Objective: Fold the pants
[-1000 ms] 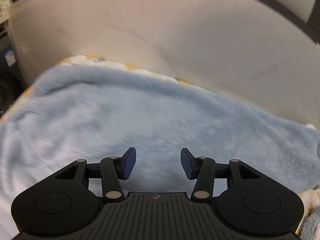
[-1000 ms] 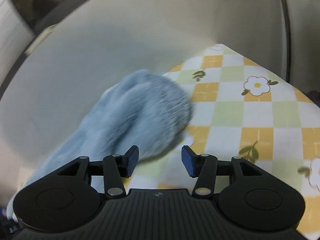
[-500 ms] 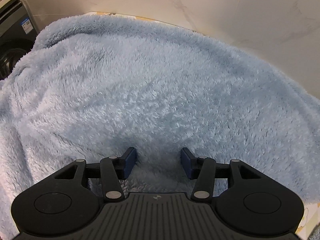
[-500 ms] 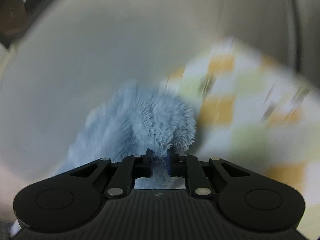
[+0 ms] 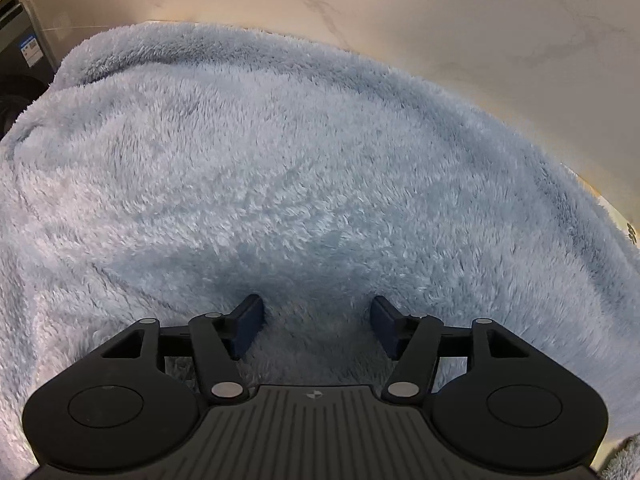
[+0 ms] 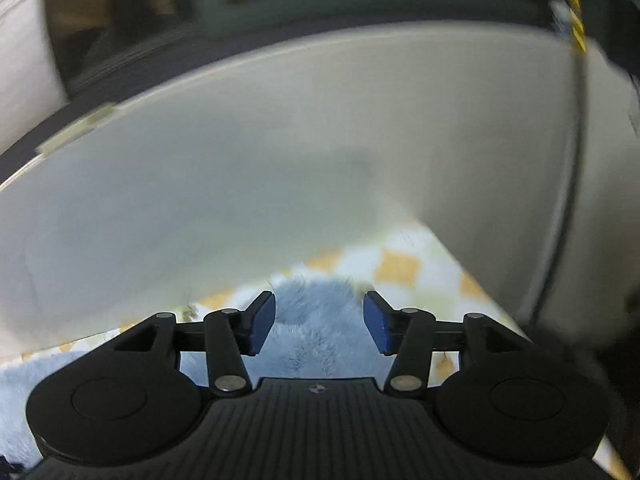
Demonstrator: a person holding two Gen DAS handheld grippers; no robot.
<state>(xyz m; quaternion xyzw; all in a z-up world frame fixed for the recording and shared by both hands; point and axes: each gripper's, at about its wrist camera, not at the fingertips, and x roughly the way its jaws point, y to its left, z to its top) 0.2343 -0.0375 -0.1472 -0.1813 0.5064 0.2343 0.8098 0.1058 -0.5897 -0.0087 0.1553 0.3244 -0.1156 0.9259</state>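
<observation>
Garment: fluffy pale-blue fleece pants (image 5: 304, 184), spread wide under the left gripper and filling nearly all of the left wrist view; a rounded end of the same fleece (image 6: 312, 320) lying on the table in the right wrist view.
Surface: checked tablecloth in yellow, green and white (image 6: 400, 268), visible only past the end of the fleece, next to a plain pale wall (image 6: 280, 152).
Left gripper (image 5: 316, 330): pointing steeply down, jaws opening, blue pads sunk a little into the pile, fleece between them but not pinched.
Right gripper (image 6: 319, 326): jaws opening, released, the rounded fleece end between the blue pads and not pressed by them; view blurred, so contact with the pile hard to judge.
Step in hand: probably letting go of a folded part and looking for the next grasp.
Good practice, release: open fully before lifting away, otherwise long fibres can catch on a pad and drag the fold out of place.
Good practice, next grasp: take an edge or a seam, not the middle of the thick pile; pinch through all layers together.
Good practice, both sides: keep the two ends level, so the fold line stays straight.
Risk: soft, springy fleece, likely to puff up and unfold; a light press along the crease advisable.
</observation>
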